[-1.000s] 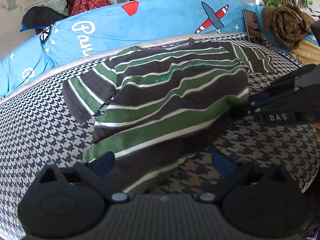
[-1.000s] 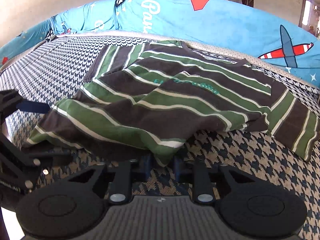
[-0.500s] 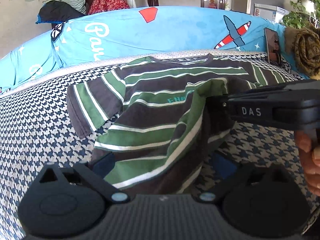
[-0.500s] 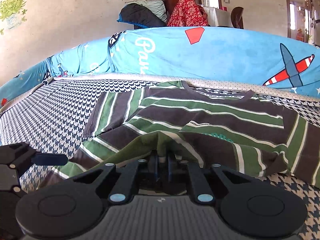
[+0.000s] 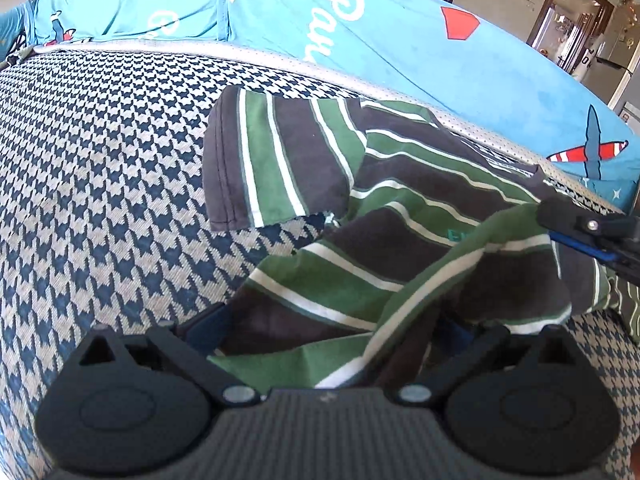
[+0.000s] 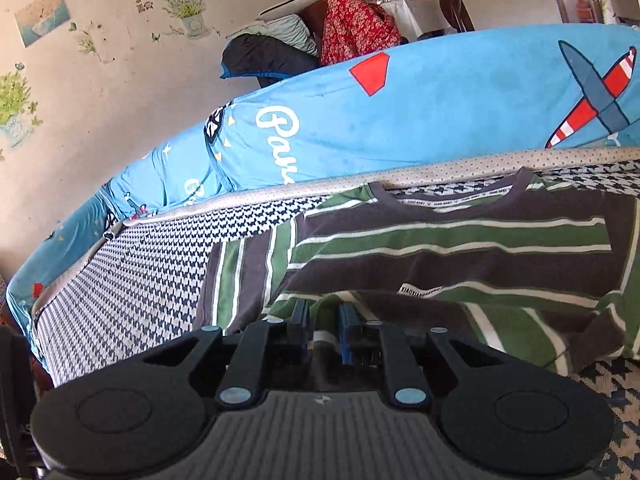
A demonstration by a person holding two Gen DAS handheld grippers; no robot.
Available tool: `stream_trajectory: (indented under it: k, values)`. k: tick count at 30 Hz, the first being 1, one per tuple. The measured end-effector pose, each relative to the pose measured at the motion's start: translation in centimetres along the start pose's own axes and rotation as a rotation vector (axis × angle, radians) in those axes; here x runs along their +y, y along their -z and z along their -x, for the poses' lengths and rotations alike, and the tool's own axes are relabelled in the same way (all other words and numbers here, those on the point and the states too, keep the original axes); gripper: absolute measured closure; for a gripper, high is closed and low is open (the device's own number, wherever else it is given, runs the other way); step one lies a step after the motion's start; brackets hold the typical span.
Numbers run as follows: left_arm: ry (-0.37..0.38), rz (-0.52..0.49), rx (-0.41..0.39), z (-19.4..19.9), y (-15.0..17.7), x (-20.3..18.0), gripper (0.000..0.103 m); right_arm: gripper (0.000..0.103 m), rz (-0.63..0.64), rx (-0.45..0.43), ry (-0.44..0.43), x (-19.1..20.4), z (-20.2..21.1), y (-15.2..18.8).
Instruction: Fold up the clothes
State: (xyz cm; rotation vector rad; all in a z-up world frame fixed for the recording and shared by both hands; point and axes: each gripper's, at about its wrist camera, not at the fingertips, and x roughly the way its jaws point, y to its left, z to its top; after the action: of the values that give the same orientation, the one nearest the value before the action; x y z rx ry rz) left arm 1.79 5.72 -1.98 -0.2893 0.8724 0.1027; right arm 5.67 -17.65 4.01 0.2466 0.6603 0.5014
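Green-and-dark striped shirt point(image 5: 400, 208) lies on the houndstooth cover point(image 5: 100, 160), mid-frame, hem lifted toward the collar. Right gripper point(image 6: 324, 326) pinches a fold, jaws nearly together (having just eased slightly wider). Left gripper point(image 5: 332, 332) stands wide, cloth draped between its fingers.

Left claw point(image 5: 332, 332) tips under shirt point(image 5: 400, 240)

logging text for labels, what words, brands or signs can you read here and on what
"Par", white script, cut off: blue cover behind the seat.
"XIAOXIN…", upside down, rest blurred: white label on the striped shirt.
Repeating neck-tape print inside the shirt collar: too small to read.
Teal chest print: mostly hidden, unreadable.
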Motion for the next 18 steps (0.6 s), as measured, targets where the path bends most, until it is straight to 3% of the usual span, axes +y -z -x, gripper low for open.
stream_trajectory:
  k: [4,9,18]
  values:
    - [0.003,0.031,-0.003,-0.1,-0.2,0.3,0.000,0.084,-0.002,-0.021,-0.003,-1.0,1.9,-0.7]
    - [0.004,0.050,-0.001,0.1,-0.2,0.3,0.000,0.084,0.060,0.028,0.063,-2.2,3.2,-0.3]
    - [0.002,0.073,0.003,0.1,-0.3,0.3,0.000,0.072,0.317,0.128,0.075,-1.8,4.3,2.6]
